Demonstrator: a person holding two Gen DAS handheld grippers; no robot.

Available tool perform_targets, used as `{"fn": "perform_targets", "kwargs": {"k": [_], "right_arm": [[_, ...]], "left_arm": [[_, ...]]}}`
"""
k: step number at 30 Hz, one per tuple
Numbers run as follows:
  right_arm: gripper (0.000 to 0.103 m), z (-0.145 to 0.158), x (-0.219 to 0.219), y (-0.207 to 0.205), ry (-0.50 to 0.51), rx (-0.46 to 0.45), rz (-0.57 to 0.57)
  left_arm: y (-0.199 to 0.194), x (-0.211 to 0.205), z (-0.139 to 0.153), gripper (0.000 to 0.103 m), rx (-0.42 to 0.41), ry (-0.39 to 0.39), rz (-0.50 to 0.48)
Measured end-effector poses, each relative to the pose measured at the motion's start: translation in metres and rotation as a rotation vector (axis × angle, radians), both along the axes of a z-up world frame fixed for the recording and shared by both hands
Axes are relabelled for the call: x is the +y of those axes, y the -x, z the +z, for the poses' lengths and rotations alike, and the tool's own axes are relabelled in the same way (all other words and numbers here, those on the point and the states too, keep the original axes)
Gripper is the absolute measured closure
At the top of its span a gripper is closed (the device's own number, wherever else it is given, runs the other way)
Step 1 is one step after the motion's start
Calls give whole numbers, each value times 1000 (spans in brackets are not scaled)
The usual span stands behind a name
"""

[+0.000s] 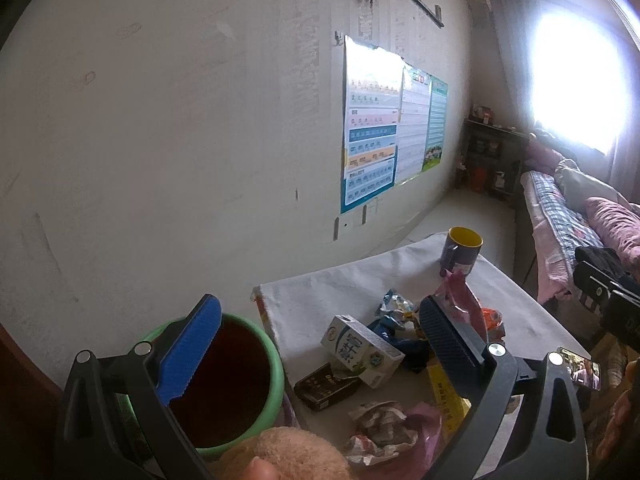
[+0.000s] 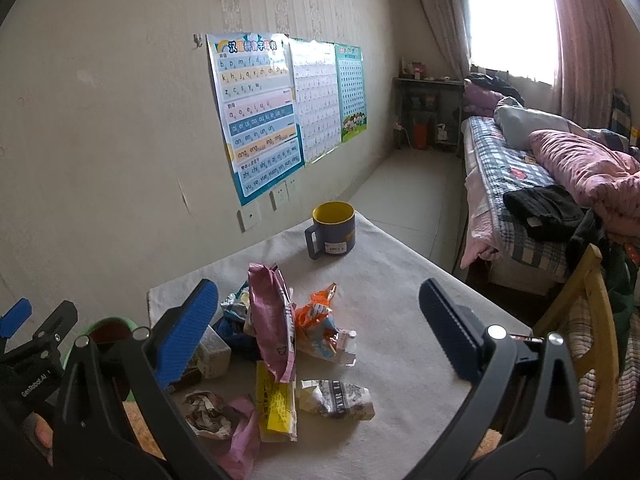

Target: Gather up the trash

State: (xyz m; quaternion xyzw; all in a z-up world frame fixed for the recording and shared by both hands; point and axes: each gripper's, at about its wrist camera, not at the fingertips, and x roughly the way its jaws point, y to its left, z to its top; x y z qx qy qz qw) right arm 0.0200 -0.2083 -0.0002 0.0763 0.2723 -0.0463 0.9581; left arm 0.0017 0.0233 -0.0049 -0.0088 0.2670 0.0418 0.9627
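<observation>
Trash pile (image 2: 280,344) lying partly overlapped on surface (image 2: 400,280); both hand-held grippers (image 1: 320,344) (image 2: 316,328) hovering wide apart, gripping nothing.

Pale papered wall (image 2: 120,120) runs from 9 to 12 o'clock, carrying three study posters (image 2: 256,116). Window (image 2: 508,16) at 1 o'clock, overexposed, pink curtains (image 2: 580,40) drawn beside it. Bed (image 2: 508,184) with plaid sheet at 3 o'clock. Dark shelf unit (image 2: 428,112) stands against the far wall. Floor (image 2: 408,192) pale grey.
</observation>
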Motion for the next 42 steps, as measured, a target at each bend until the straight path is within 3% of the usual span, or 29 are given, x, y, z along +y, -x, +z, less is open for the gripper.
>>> {"fn": "perform_targets", "kwargs": {"k": [42], "right_arm": [[4, 4, -1, 7, 26, -16, -22]], "left_arm": [[2, 6, -9, 8, 29, 5, 1]]}}
